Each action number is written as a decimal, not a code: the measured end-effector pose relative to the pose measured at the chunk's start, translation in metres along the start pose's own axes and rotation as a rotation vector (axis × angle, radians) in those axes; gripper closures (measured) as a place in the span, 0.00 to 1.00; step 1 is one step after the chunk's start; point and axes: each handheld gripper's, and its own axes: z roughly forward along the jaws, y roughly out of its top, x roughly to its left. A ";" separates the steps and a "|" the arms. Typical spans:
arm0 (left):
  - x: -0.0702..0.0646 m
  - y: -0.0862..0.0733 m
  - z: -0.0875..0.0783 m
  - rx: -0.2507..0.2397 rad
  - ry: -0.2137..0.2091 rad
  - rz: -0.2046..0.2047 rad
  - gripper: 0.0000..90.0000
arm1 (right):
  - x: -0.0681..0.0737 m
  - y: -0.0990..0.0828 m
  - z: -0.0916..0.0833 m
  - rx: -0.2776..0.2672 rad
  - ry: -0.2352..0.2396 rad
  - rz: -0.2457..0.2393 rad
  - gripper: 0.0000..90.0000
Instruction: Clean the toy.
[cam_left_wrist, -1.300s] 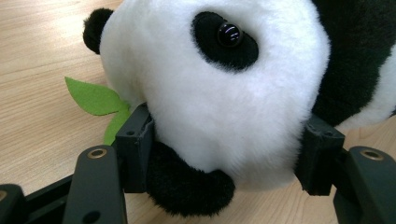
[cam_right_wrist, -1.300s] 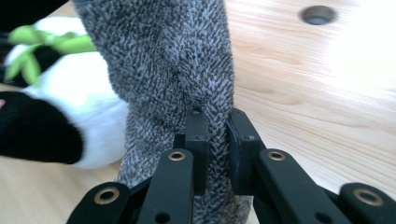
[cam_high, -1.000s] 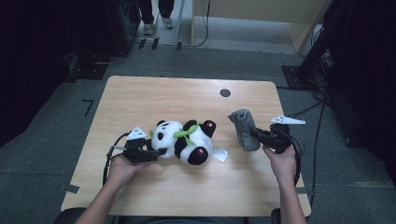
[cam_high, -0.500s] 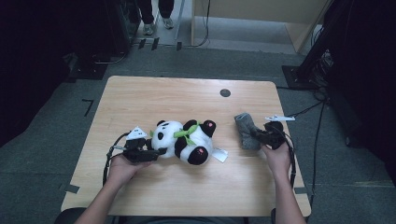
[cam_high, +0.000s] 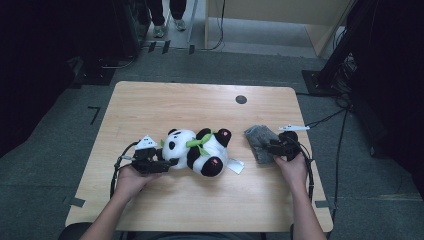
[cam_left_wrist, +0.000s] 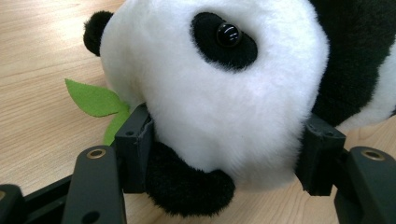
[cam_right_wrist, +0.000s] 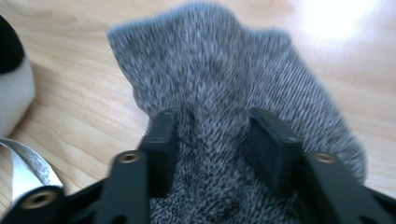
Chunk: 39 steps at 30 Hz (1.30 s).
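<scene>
A: Left gripper (cam_left_wrist: 219, 154)?
B: Clamped on the toy panda's (cam_high: 197, 150) head, at mid-table.

A: Right gripper (cam_right_wrist: 212, 140)?
B: Its jaws have just been opening; they stand part-spread astride the grey knit cloth (cam_right_wrist: 219, 88), which lies flat on the table (cam_high: 200, 105) beside the panda.

My left gripper (cam_left_wrist: 224, 163) has the panda plush (cam_left_wrist: 219, 88) by the head, black pads (cam_left_wrist: 135, 149) pressed into the white fur on both sides. One shiny black eye sits in its dark patch up top, a black ear pokes out at the upper left, and a green felt leaf (cam_left_wrist: 95, 100) lies flat on the wooden table (cam_left_wrist: 37, 70) just beside the left pad.
</scene>
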 end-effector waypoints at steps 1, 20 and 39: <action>0.000 0.000 0.000 0.000 0.000 0.001 0.38 | 0.002 0.001 -0.003 -0.020 -0.002 -0.013 0.54; 0.000 0.002 0.000 0.004 0.005 0.001 0.38 | 0.070 0.011 -0.023 -0.142 0.176 -0.146 0.32; -0.003 0.004 -0.001 0.013 0.011 -0.010 0.39 | 0.140 0.011 -0.035 -0.193 0.353 -0.231 0.13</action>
